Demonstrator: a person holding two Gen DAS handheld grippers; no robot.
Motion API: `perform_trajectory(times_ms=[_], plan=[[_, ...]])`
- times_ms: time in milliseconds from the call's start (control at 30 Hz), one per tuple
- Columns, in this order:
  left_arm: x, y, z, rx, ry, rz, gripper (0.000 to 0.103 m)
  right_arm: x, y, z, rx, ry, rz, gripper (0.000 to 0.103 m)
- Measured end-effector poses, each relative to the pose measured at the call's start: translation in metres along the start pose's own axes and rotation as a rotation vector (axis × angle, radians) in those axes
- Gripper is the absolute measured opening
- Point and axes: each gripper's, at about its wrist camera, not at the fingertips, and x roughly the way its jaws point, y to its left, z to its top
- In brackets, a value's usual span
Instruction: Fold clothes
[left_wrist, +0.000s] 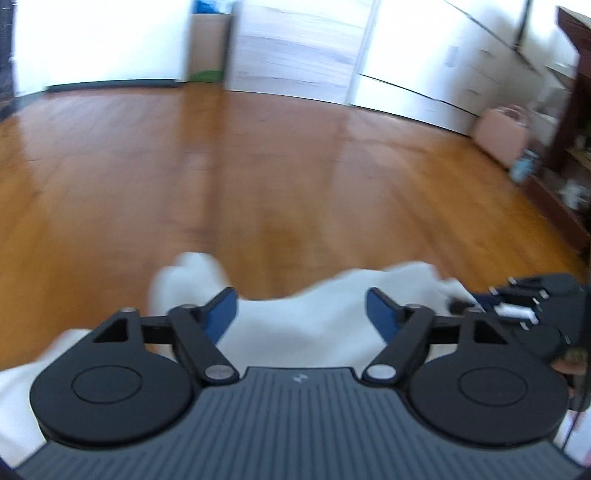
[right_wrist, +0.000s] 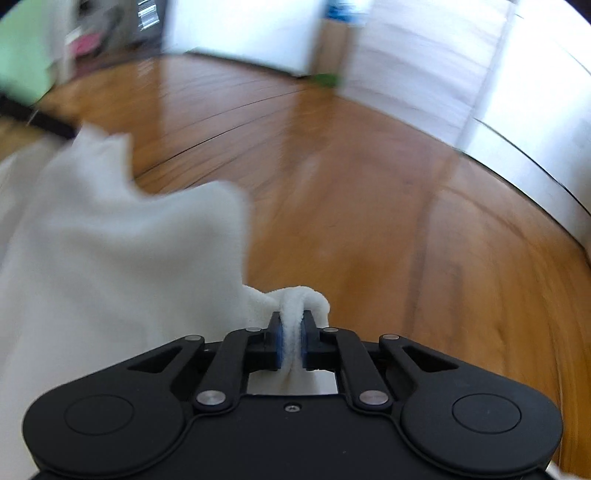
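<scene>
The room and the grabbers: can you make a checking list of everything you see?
Surface: wooden floor, shiny, blurred by motion.
Job's things: white cloth, bunched, one fold pinched by the right gripper.
Clutter: pink case on the floor by the dark shelf.
Grippers: left gripper open above the cloth; right gripper shut on the cloth.
Cables: nothing seen for sure.
Surroundings: white cabinets along the wall; green patch, too blurred to name.

We see a white, fleecy garment, rumpled and lifted off the wooden floor, one bunched edge standing up in a pinched fold, blurred.
</scene>
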Motion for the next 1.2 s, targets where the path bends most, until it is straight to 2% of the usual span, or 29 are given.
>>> perform_trajectory(times_ms=[33, 100, 167, 233, 267, 333, 400, 467, 500, 533, 567, 600, 633, 667, 733, 867, 967, 1033, 1100, 1200], plan=[[0.012, -0.012, -0.002, 0.026, 0.007, -0.012, 0.081, -0.003, -0.009, -0.003, 0.054, -0.012, -0.026, 0.009], [0.037, -0.034, -0.003, 0.078, 0.051, 0.010, 0.081, -0.003, -0.021, -0.005, 0.139, -0.032, -0.091, 0.008], [0.063, -0.051, -0.001, 0.137, 0.096, 0.033, 0.081, -0.005, -0.030, -0.010, 0.170, -0.043, -0.155, 0.008], [0.093, -0.063, 0.002, 0.175, 0.157, 0.115, 0.079, -0.004, -0.034, -0.012, 0.184, -0.039, -0.171, 0.008], [0.106, -0.064, 0.003, 0.191, 0.185, 0.160, 0.059, -0.005, -0.034, -0.013, 0.181, -0.043, -0.181, 0.008], [0.119, -0.063, 0.007, 0.207, 0.189, 0.203, 0.023, -0.010, -0.036, -0.011, 0.174, -0.054, -0.195, 0.008], [0.125, -0.060, 0.013, 0.207, 0.180, 0.233, 0.020, -0.016, -0.040, -0.010, 0.199, -0.068, -0.164, 0.010], [0.120, -0.059, 0.019, 0.199, 0.137, 0.324, 0.019, -0.030, -0.053, -0.012, 0.254, -0.074, -0.148, 0.019], [0.113, -0.056, 0.023, 0.157, 0.123, 0.318, 0.020, -0.040, -0.062, -0.014, 0.288, -0.083, -0.159, 0.030], [0.107, -0.054, 0.028, 0.115, 0.109, 0.312, 0.020, -0.053, -0.073, -0.016, 0.325, -0.096, -0.180, 0.035], [0.101, -0.051, 0.032, 0.073, 0.095, 0.306, 0.021, -0.067, -0.084, -0.020, 0.359, -0.106, -0.174, 0.048], [0.089, -0.051, 0.036, 0.032, 0.059, 0.256, 0.023, -0.079, -0.098, -0.026, 0.391, -0.103, -0.138, 0.056], [0.079, -0.055, 0.040, 0.014, 0.030, 0.220, 0.029, -0.091, -0.113, -0.033, 0.425, -0.083, -0.094, 0.056], [0.067, -0.064, 0.043, 0.018, 0.004, 0.203, 0.041, -0.102, -0.129, -0.040, 0.457, -0.054, -0.061, 0.056], [0.051, -0.087, 0.045, 0.058, -0.021, 0.190, 0.051, -0.123, -0.160, -0.058, 0.523, 0.019, -0.043, 0.056], [0.033, -0.151, 0.028, 0.161, 0.057, 0.025, 0.056, -0.167, -0.207, -0.109, 0.688, 0.086, -0.086, 0.056], [0.026, -0.176, 0.001, 0.140, 0.137, -0.120, 0.057, -0.198, -0.223, -0.150, 0.756, 0.077, -0.229, 0.059], [0.024, -0.184, -0.023, 0.107, 0.185, -0.164, 0.056, -0.212, -0.232, -0.177, 0.794, 0.081, -0.310, 0.063], [0.025, -0.193, -0.045, 0.108, 0.242, -0.198, 0.055, -0.216, -0.245, -0.200, 0.869, 0.099, -0.299, 0.063], [0.026, -0.205, -0.063, 0.128, 0.286, -0.207, 0.055, -0.212, -0.267, -0.227, 1.011, 0.088, -0.253, 0.065]])
